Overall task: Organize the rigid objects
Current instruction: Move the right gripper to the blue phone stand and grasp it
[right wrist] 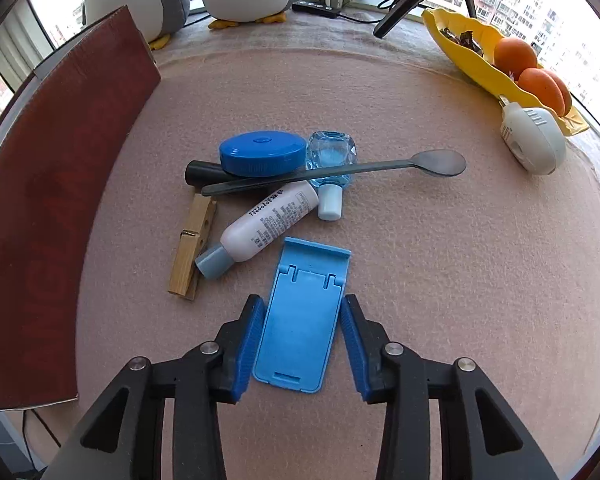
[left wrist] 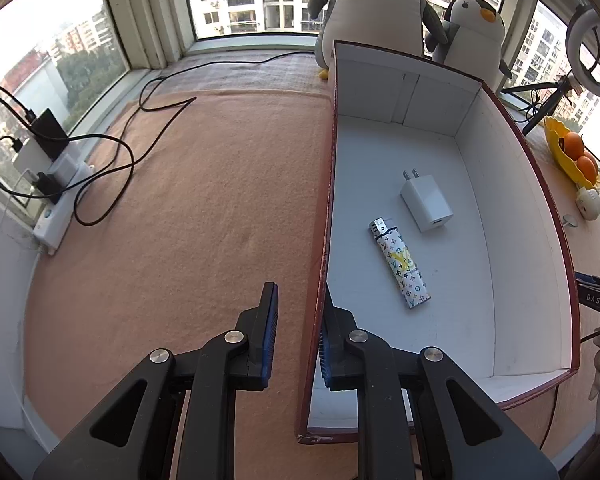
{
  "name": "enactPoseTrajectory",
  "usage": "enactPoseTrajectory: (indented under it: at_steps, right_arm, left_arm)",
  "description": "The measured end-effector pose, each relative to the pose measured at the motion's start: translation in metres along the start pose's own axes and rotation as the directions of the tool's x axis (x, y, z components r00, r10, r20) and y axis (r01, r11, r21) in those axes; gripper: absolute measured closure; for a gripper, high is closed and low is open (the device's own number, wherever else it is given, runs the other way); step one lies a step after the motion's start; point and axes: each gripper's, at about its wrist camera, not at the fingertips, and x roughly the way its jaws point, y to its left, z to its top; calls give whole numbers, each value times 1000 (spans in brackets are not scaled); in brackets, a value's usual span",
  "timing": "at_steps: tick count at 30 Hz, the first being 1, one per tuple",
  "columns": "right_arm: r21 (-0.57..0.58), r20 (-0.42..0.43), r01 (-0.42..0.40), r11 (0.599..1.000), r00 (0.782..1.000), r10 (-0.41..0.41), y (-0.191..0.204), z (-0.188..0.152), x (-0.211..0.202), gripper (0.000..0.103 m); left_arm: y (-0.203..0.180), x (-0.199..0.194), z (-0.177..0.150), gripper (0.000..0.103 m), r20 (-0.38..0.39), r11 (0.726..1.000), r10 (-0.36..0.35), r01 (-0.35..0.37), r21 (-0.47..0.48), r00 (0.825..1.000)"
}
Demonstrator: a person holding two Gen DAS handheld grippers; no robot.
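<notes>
A red box with a white inside (left wrist: 440, 128) holds a patterned lighter (left wrist: 400, 264) and a white charger plug (left wrist: 426, 202). My left gripper (left wrist: 298, 320) is open and straddles the box's left wall, one finger outside, one inside. My right gripper (right wrist: 302, 340) is open around a blue folded phone stand (right wrist: 300, 316) lying flat on the pink cloth; the pads stand beside its long edges. Beyond it lie a white bottle (right wrist: 266, 224), a wooden clothespin (right wrist: 192, 246), a blue round lid (right wrist: 262, 154), a clear blue bottle (right wrist: 328, 160), a grey spoon (right wrist: 340, 170) and a black stick (right wrist: 202, 172).
The box's red wall (right wrist: 52, 208) stands left of the pile. A yellow dish with oranges (right wrist: 496, 64) and a white device (right wrist: 532, 140) sit at the right. Plush penguins (left wrist: 472, 28) stand by the window. A power strip with cables (left wrist: 56, 184) lies at the left.
</notes>
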Motion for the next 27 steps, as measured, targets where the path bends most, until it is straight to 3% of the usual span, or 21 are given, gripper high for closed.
enactPoseTrajectory:
  at_steps: [16, 27]
  right_arm:
    - [74, 29, 2, 997, 1000, -4, -23, -17, -12, 69]
    - [23, 177, -15, 1000, 984, 10, 8, -10, -81, 69]
  left_arm:
    - [0, -1, 1, 86, 5, 1000, -7, 7, 8, 1000]
    - [-2, -1, 2, 86, 9, 1000, -25, 24, 18, 1000]
